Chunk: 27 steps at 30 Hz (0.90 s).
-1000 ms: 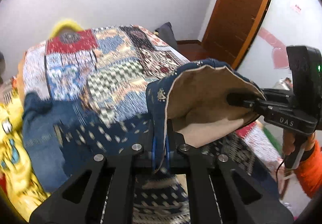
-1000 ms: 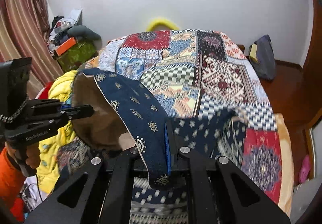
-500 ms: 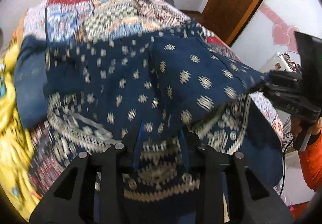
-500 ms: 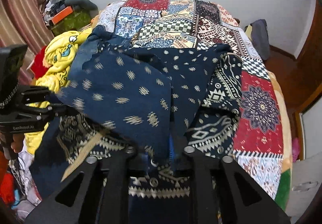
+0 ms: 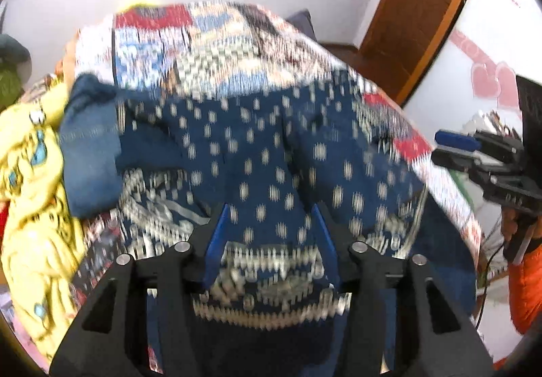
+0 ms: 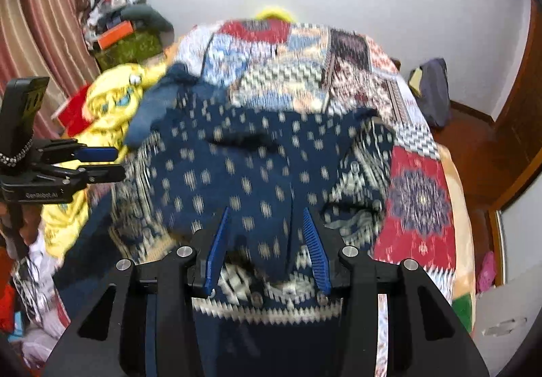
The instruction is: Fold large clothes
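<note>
Navy patterned garment (image 5: 257, 153) lies spread on patchwork quilt (image 5: 216, 48) directly below and ahead of your grippers. Left gripper (image 5: 269, 224) released, blue pads wide apart over cloth, gripping nothing. Right gripper (image 6: 267, 231) likewise spread, empty. Left gripper body, seen left of right gripper, reads "GenRobot.AI". Yellow cartoon blanket (image 6: 108, 105) left of garment.

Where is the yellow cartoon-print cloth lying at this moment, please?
In both wrist views the yellow cloth lies bunched along the bed's left edge, beside the navy patterned garment.
</note>
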Tool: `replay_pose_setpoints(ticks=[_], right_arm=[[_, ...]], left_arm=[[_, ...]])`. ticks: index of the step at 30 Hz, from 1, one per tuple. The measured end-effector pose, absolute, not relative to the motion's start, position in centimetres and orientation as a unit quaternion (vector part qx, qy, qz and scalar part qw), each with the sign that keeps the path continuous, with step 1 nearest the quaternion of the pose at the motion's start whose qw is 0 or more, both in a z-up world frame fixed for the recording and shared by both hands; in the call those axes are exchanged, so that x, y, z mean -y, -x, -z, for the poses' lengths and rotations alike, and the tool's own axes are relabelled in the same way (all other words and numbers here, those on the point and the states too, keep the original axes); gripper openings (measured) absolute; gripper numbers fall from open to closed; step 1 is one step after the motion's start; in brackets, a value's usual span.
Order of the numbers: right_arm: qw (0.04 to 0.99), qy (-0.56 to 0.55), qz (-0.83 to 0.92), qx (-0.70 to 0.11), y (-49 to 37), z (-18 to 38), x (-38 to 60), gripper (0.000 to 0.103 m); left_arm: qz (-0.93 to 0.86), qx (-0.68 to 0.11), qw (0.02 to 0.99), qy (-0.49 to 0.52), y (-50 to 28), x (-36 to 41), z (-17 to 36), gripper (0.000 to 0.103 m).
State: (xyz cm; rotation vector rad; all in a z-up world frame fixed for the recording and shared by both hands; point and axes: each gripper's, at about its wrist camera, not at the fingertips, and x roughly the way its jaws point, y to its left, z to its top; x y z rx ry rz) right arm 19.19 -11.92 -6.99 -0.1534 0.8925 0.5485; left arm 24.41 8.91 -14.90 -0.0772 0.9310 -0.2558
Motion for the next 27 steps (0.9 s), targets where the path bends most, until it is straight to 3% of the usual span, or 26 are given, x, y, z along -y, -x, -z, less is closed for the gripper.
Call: replay_pose_setpoints(ticks=[4, 7, 12, 17, 27], right_arm=[[0.863, 0.056, -0.269, -0.423, -21.0, 7.3, 10.7, 0.044], [0.856, 0.048, -0.276, -0.435, -22.2, 8.7, 10.0, 0.044], [0.829, 0.044, -0.273, -0.487, -23.5, 12.9, 10.0, 0.044], [0.803, 0.029, -0.247, -0.542, -24.0, 16.2, 11.7, 0.044], [0.810, -0.016, -0.242, -0.534, -24.5, 13.5, 15.6, 0.044]], left_arm=[[0.136, -0.436, 0.889, 0.047, -27.1, -7.9, 13.9, 0.051], [0.157, -0.436, 0.885, 0.044, -28.4, -6.1, 14.6, 0.060], [0.149, -0.473, 0.868, -0.020, -29.4, -2.7, 19.1, 0.060], [0.136, -0.523, 0.841, -0.020, -29.3, -3.1, 23.8, 0.060], [0.111, -0.487, 0.866, 0.021, -27.0, -7.5, 20.6, 0.063]])
